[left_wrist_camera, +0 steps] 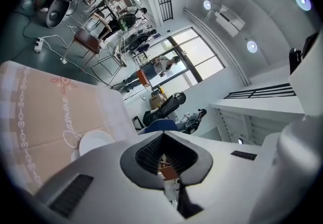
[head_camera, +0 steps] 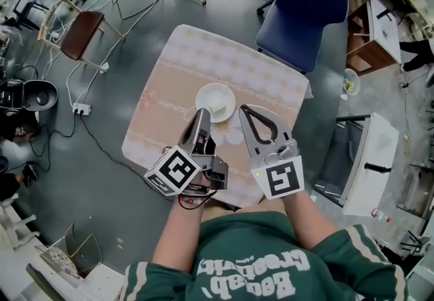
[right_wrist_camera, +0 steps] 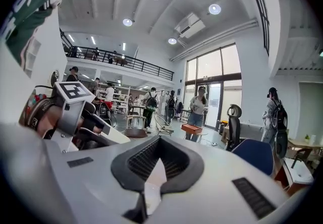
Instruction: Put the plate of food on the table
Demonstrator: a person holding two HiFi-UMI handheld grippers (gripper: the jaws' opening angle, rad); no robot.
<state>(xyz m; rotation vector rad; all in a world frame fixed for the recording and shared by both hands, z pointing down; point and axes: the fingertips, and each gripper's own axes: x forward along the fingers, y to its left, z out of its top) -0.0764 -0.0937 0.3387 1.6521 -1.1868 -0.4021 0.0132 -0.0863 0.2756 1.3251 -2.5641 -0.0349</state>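
We see our left claw (head_camera: pixel 204 112) with its jaws pressed together on nothing, and our right claw (head_camera: pixel 243 109) likewise closed at the tips and empty. Both point away from us over the worktop (head_camera: pixel 169 99), a square table under a beige and pink patterned cloth. The round white plate (head_camera: pixel 215 99) with a pale piece of food (head_camera: pixel 218 109) sits on that cloth near its middle. It is just ahead of the left claw's tip and just left of the right claw's. A dark blue office chair (head_camera: pixel 300 11) stands at the worktop's far corner.
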